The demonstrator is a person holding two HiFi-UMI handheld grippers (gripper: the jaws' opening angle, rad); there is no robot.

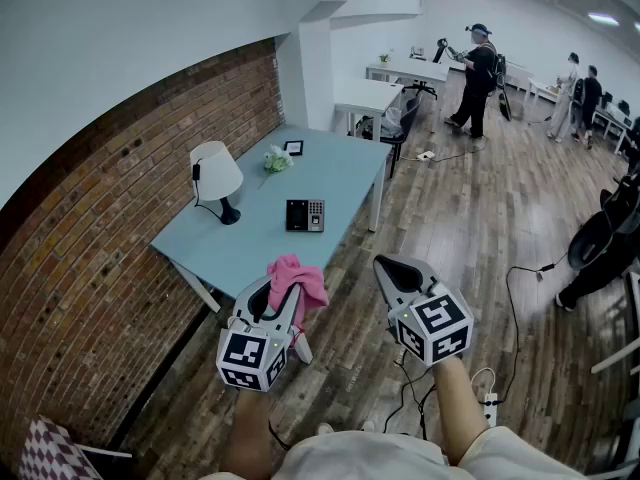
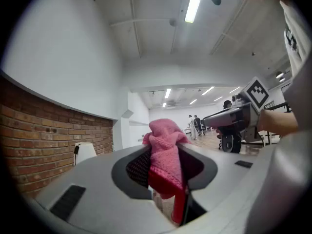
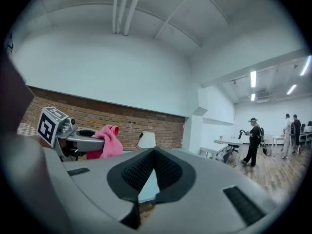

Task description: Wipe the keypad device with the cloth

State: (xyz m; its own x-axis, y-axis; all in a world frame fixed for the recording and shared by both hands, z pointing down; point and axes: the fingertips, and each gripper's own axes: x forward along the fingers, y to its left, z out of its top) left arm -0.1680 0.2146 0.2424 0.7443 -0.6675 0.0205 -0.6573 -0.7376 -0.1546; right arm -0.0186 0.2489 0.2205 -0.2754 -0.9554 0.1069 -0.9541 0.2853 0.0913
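Standing back from the smooth pale-blue worktop (image 1: 250,243), we hold the right tongs (image 3: 154,154) pressed together, empty, and the left tongs (image 1: 284,296) pinching a soft, knitted pink cloth (image 2: 165,152), bunched; we judge it could slip or wipe unevenly. The flat black keypad device (image 1: 305,215) lies mid-worktop, well apart from both

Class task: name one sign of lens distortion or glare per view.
Head view: the brick wall bows into a curve. Left gripper view: black corners; the ceiling light glares above the pink cloth. Right gripper view: black corners too.
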